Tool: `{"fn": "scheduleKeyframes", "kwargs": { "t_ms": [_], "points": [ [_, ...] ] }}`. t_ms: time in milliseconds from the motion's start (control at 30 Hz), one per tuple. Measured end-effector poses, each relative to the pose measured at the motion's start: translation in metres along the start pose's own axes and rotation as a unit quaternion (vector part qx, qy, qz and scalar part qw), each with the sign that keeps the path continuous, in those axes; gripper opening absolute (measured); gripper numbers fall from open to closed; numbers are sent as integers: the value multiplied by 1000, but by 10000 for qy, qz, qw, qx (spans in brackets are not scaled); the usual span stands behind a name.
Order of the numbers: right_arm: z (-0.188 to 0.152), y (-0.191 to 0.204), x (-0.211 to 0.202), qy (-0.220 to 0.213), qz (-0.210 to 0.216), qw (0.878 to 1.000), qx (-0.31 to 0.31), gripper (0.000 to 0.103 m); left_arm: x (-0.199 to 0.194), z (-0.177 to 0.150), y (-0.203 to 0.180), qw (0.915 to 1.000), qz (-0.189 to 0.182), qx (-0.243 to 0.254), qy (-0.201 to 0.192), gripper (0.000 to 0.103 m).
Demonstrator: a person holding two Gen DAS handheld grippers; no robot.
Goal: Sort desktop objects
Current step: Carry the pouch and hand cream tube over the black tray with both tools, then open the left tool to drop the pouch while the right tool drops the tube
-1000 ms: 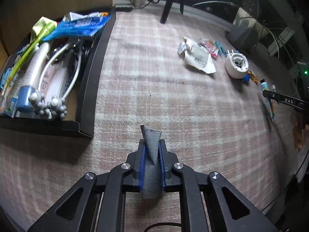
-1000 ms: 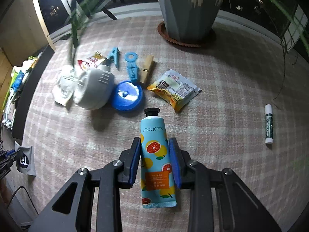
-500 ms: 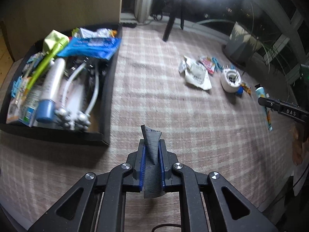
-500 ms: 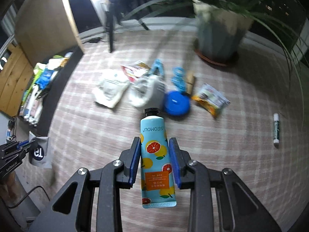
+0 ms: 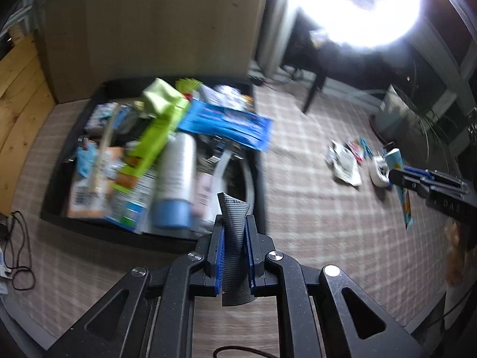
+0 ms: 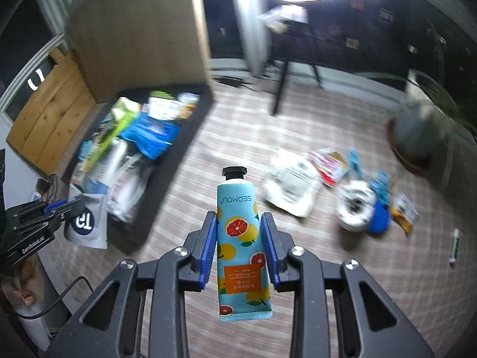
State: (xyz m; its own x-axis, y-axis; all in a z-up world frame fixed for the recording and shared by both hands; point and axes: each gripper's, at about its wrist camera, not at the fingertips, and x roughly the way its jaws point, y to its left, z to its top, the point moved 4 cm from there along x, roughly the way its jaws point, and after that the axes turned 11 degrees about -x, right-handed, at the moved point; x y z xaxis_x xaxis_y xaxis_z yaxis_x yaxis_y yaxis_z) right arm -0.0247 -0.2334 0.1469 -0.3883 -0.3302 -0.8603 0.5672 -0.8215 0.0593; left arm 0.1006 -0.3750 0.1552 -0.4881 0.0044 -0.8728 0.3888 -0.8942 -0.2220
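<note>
My left gripper (image 5: 234,223) is shut on a thin grey striped sachet (image 5: 233,229), held above the near right corner of the black tray (image 5: 260,179). In the right wrist view that sachet (image 6: 88,223) shows a round dark logo, with the left gripper (image 6: 71,205) at the far left. My right gripper (image 6: 238,223) is shut on a light-blue hand cream tube (image 6: 238,226) with citrus prints and a black cap, held over the checked cloth right of the tray (image 6: 179,161). The left wrist view shows that tube (image 5: 401,173) and the right gripper (image 5: 396,176) at the right edge.
The tray is crowded with a white bottle with a blue cap (image 5: 174,182), a green pack (image 5: 155,137) and a blue packet (image 5: 229,125). On the cloth lie a white packet (image 6: 293,191), a white reel (image 6: 354,205), blue lid (image 6: 380,220), snack pack (image 6: 404,208) and lip balm (image 6: 453,247). A plant pot (image 6: 417,131) stands far right.
Both grippers have risen and swung left toward the tray, each keeping its grip. The tray now fills more of both views and the loose items have slid to the right.
</note>
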Motion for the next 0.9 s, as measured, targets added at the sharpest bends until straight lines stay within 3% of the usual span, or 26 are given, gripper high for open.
{"fn": "scheduleKeyframes", "kwargs": {
  "t_ms": [467,900],
  "points": [
    [86,128,45,-139,359,9983,-441,29,12,75,96,9989,159,-345,-290,11],
    [150,164,93,28,455,9979,-466,29,46,140,133,9987,252,-327,-309,11]
  ]
}}
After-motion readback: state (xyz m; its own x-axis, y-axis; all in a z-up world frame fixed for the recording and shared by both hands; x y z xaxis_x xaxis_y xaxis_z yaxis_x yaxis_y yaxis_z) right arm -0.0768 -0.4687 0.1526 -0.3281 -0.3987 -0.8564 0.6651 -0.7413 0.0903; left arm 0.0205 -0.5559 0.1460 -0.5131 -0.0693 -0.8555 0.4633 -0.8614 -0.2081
